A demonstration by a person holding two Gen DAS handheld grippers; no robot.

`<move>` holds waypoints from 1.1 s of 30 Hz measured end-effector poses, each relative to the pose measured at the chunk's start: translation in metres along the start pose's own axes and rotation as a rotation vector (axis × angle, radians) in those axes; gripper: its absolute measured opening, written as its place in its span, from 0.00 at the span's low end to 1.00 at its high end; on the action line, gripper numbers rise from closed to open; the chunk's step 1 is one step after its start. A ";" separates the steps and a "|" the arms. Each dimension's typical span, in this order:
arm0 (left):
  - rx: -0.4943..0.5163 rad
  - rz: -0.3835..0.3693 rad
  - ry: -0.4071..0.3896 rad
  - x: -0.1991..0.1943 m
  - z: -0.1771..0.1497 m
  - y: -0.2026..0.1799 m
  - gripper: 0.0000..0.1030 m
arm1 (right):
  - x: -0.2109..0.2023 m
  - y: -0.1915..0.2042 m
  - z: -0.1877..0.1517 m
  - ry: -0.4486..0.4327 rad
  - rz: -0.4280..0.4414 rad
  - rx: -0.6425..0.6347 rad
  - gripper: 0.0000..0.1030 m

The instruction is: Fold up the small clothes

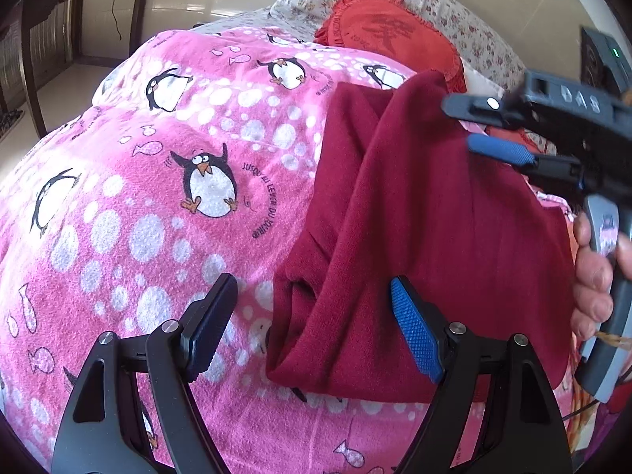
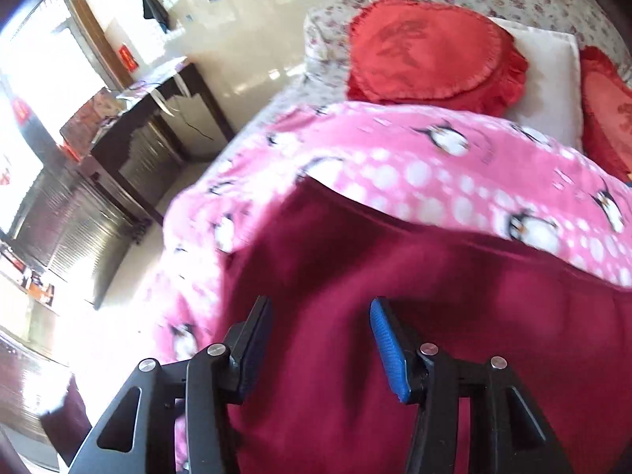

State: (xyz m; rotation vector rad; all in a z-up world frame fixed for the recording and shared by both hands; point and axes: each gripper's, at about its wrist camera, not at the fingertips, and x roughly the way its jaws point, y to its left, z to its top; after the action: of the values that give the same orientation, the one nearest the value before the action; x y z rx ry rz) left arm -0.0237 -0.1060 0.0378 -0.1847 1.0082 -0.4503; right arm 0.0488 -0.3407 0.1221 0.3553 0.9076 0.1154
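A dark red garment [image 1: 426, 213] lies partly folded on a pink penguin blanket [image 1: 138, 197], one layer laid diagonally over another. My left gripper [image 1: 316, 328] is open and empty, hovering over the garment's near left edge. My right gripper [image 1: 480, 126] shows in the left wrist view at the right, over the garment's far right side, with its fingers apart. In the right wrist view the right gripper [image 2: 322, 351] is open above the red garment [image 2: 395, 316], with nothing between its fingers. That view is blurred.
Two red round cushions [image 2: 430, 51] and a white pillow [image 2: 549, 83] lie at the head of the bed on floral bedding [image 1: 466, 12]. A dark wooden table [image 2: 158, 118] stands beside the bed at the left. The blanket [image 2: 434, 166] covers the bed.
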 end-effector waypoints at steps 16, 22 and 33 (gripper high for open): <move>0.012 -0.129 -0.115 -0.008 -0.009 0.022 0.79 | 0.053 0.039 0.026 0.055 -0.166 -0.085 0.09; -0.031 -0.247 -0.121 -0.012 -0.005 0.036 0.79 | 0.047 0.075 0.028 0.044 -0.126 -0.180 0.07; -0.018 -0.265 -0.115 -0.007 -0.001 0.032 0.82 | 0.056 0.059 0.026 0.105 -0.140 -0.093 0.31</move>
State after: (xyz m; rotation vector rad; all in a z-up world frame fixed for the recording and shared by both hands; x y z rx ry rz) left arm -0.0194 -0.0741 0.0315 -0.3594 0.8781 -0.6642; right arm 0.1065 -0.2777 0.1151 0.2000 1.0244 0.0475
